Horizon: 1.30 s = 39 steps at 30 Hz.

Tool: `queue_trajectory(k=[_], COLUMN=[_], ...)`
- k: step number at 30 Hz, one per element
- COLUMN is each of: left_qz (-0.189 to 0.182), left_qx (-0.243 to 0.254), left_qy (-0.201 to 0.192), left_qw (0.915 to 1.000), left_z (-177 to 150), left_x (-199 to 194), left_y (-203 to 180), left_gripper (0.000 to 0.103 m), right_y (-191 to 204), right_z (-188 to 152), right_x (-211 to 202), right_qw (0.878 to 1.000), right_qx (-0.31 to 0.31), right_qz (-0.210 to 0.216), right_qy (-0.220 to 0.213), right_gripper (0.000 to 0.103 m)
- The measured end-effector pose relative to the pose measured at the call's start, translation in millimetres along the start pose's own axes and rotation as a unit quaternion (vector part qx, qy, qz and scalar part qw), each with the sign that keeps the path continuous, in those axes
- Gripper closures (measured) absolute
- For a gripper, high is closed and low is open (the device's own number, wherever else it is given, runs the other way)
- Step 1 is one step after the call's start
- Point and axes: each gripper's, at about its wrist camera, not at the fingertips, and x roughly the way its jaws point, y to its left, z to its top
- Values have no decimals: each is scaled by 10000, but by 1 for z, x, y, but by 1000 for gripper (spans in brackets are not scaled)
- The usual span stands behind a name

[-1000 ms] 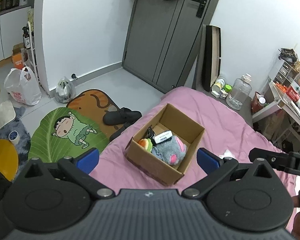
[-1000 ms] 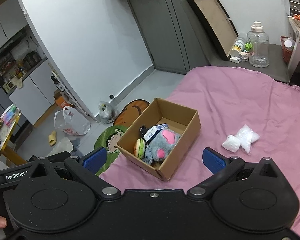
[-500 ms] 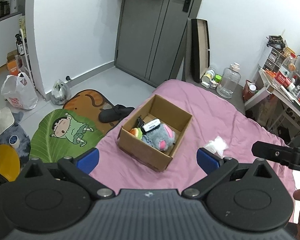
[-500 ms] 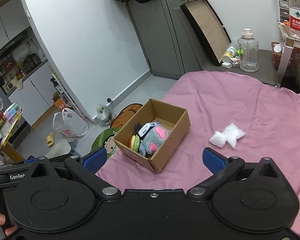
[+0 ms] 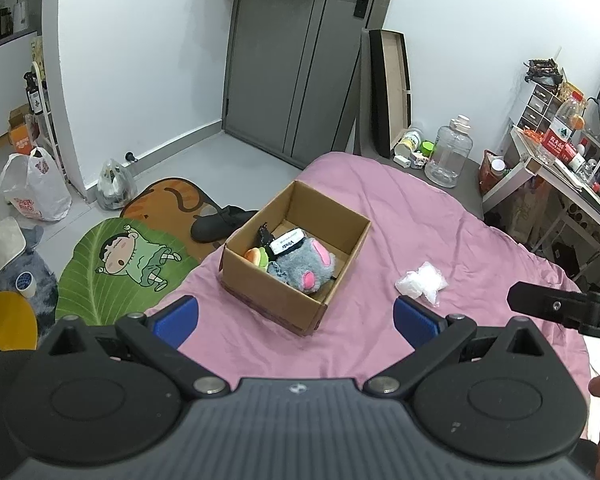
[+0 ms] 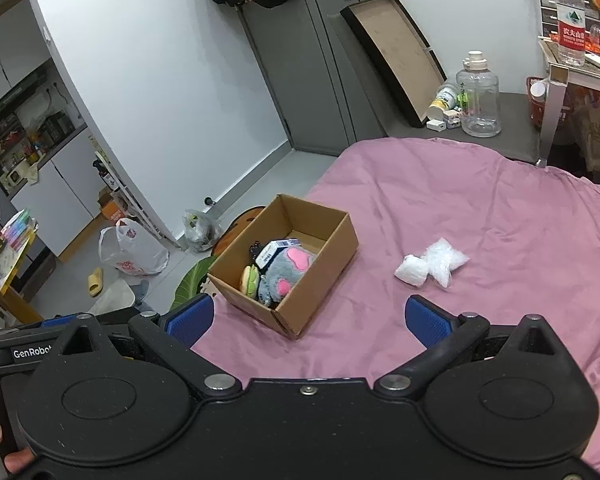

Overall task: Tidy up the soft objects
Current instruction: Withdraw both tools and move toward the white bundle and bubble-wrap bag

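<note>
An open cardboard box (image 5: pixel 328 280) (image 6: pixel 324 258) stands on the pink bed (image 5: pixel 440 232) (image 6: pixel 480 208). Inside lie a grey plush with pink pads (image 5: pixel 306 266) (image 6: pixel 286 270), a burger plush (image 5: pixel 257 257) (image 6: pixel 249 279), a white-and-blue pack (image 5: pixel 286 242) (image 6: pixel 274 251) and a small black item. A white plastic bag bundle (image 5: pixel 420 282) (image 6: pixel 430 264) lies on the bed right of the box. My left gripper (image 5: pixel 296 318) and right gripper (image 6: pixel 308 318) are open and empty, held well back above the bed's near part.
The floor left of the bed holds a green cartoon mat (image 5: pixel 124 264), a black slipper (image 5: pixel 220 224) and plastic bags (image 5: pixel 32 192). A grey door (image 5: pixel 292 60), a leaning tray (image 5: pixel 390 84), a clear jug (image 5: pixel 448 152) and a cluttered desk (image 5: pixel 560 160) stand behind.
Both grippers have drawn back and risen from the box, so the box looks smaller and the white bag bundle has come into the left wrist view. Both stay open.
</note>
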Motion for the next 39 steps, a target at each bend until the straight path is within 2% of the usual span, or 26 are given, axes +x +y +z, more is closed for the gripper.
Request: queue_trajectory(k=[14, 31, 37, 39], left_qz=[124, 163, 284, 225], left_qx=[139, 206, 176, 146], left_qy=[82, 158, 106, 105], left_qw=[9998, 9995, 9994, 9996], left_z=[-2, -1, 0, 1], left_x=[18, 56, 72, 77], left_y=[-21, -55, -72, -78], left_gripper=[0, 0, 1, 1], right_y=[-29, -96, -121, -130], right_z=[-4, -8, -8, -7], right_x=[9, 35, 46, 48], right_qw=[10000, 9982, 9970, 9965], right_qx=[34, 532, 751, 814], right_qz=[-47, -130, -63, -40], right_qy=[73, 230, 203, 173], right_gripper=[0, 0, 0, 0])
